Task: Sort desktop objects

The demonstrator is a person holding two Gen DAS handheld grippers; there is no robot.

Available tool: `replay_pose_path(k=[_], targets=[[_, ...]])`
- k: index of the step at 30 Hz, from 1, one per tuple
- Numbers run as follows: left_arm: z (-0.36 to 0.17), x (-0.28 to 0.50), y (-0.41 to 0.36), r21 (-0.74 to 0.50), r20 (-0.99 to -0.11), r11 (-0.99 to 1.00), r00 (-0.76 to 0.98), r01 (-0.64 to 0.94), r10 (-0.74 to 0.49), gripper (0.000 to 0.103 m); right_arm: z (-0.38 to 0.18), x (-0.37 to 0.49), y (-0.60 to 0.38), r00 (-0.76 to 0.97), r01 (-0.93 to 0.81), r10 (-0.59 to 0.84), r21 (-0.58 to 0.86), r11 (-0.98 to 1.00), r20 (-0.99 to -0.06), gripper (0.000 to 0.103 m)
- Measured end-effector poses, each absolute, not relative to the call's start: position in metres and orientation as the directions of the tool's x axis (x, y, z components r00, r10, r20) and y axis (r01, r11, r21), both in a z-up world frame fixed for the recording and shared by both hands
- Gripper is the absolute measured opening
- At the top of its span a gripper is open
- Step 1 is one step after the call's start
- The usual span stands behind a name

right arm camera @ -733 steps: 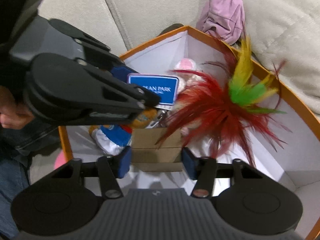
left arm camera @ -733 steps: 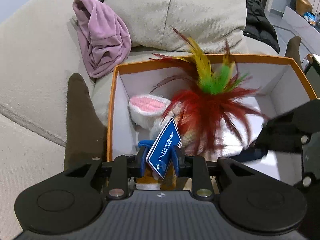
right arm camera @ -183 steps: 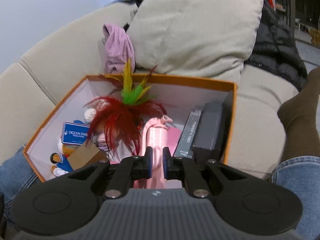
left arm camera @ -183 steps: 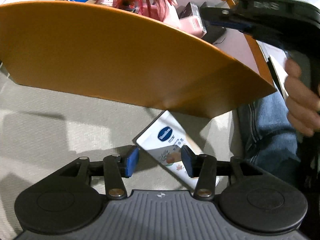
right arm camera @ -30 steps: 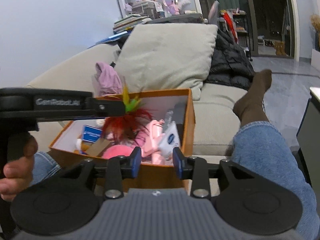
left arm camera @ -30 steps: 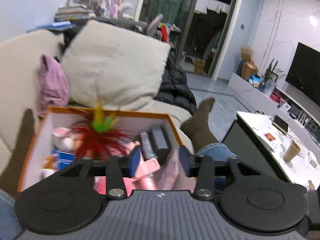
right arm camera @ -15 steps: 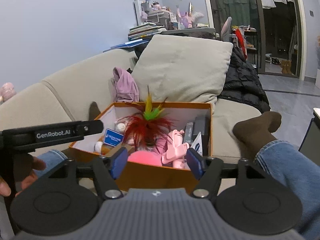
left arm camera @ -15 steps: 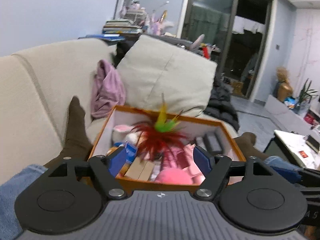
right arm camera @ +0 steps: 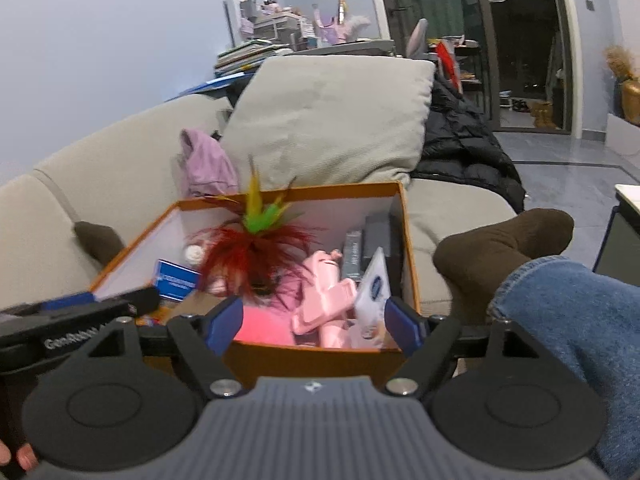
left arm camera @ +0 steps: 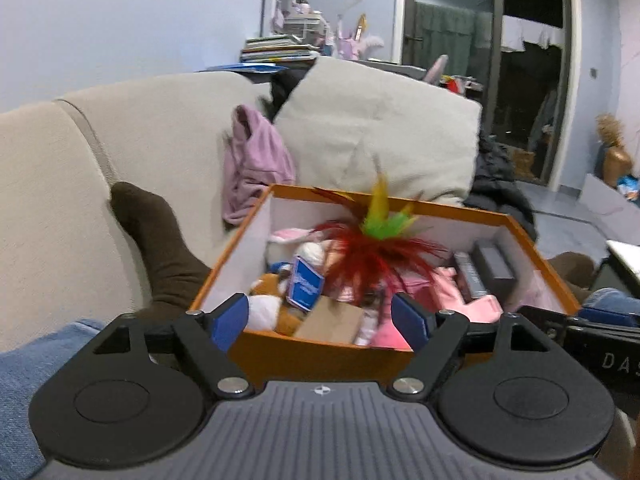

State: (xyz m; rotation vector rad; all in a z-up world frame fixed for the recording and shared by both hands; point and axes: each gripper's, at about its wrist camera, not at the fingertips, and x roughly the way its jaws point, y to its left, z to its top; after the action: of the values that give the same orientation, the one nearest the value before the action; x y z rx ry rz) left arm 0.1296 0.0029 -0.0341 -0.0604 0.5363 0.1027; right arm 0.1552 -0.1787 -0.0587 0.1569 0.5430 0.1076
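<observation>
An orange box [left arm camera: 320,354] [right arm camera: 304,362] sits on the sofa between the person's legs. It holds a red feather toy [left arm camera: 372,256] [right arm camera: 256,248], a blue tag [left arm camera: 306,284] [right arm camera: 176,280], plush toys [left arm camera: 296,246], a pink toy [right arm camera: 324,300], a white pouch [right arm camera: 374,284] and dark boxes [left arm camera: 492,266] [right arm camera: 376,240]. My left gripper [left arm camera: 320,318] is open and empty, just short of the box's near wall. My right gripper [right arm camera: 314,326] is open and empty at the box's near edge.
A beige sofa [left arm camera: 60,184] has a large cushion [right arm camera: 332,120], a purple cloth [left arm camera: 252,164] and a black jacket [right arm camera: 464,148]. The person's brown-socked feet [left arm camera: 160,248] [right arm camera: 500,244] and jeans [right arm camera: 568,332] flank the box. A table edge [right arm camera: 628,192] is at right.
Both grippers have drawn back from the box and opened wide. The white pouch that lay on the sofa under the box now stands in the box by the pink toy.
</observation>
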Motion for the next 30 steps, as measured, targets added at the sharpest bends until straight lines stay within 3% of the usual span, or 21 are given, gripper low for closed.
replay_pose_path(k=[4, 8, 30], targets=[[-0.039, 0.136, 0.000, -0.011, -0.509, 0.990, 0.853, -0.137, 0.113, 0.093, -0.067, 0.163, -0.179, 0.852, -0.046, 0.138, 0.189, 0.981, -0.505, 0.084], [-0.049, 0.139, -0.016, 0.125, -0.501, 0.984, 0.847, -0.130, 0.176, 0.094, -0.074, 0.163, -0.166, 0.859, -0.067, 0.112, 0.106, 0.992, -0.499, 0.091], [-0.053, 0.141, -0.018, 0.140, -0.480, 0.975, 0.850, -0.171, 0.218, 0.094, -0.083, 0.156, -0.160, 0.902, -0.032, 0.060, 0.074, 0.997, -0.427, 0.093]])
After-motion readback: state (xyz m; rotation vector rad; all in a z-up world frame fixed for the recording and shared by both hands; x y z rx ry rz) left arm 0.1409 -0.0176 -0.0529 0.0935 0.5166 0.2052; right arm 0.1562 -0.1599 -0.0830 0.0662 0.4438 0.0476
